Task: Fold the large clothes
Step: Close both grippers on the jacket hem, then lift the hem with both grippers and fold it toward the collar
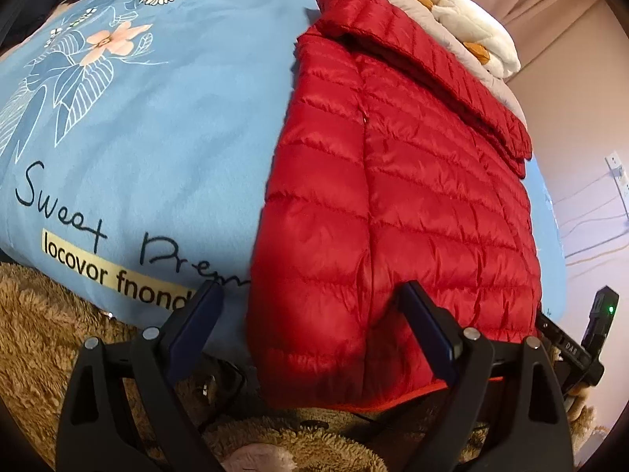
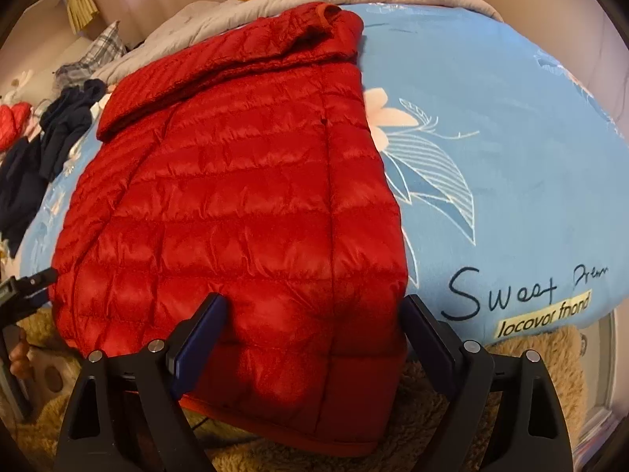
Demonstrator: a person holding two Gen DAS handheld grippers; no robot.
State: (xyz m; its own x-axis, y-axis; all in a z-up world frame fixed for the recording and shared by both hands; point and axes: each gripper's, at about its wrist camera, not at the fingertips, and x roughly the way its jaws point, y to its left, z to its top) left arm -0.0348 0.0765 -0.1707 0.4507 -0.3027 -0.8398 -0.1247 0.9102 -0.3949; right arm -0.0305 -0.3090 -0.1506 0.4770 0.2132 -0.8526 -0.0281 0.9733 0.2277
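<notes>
Red quilted jacket (image 1: 393, 204) lying folded lengthwise on the blue floral blanket (image 1: 177, 137), hem at the near edge; left gripper (image 1: 310, 314) and right gripper (image 2: 314, 322) both spread wide at the hem, apparently clamping nothing, contact underneath unclear.

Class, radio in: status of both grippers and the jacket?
Left gripper open, right gripper open. Red jacket on blue blanket, sleeve folded across. Nothing obstructing.
</notes>
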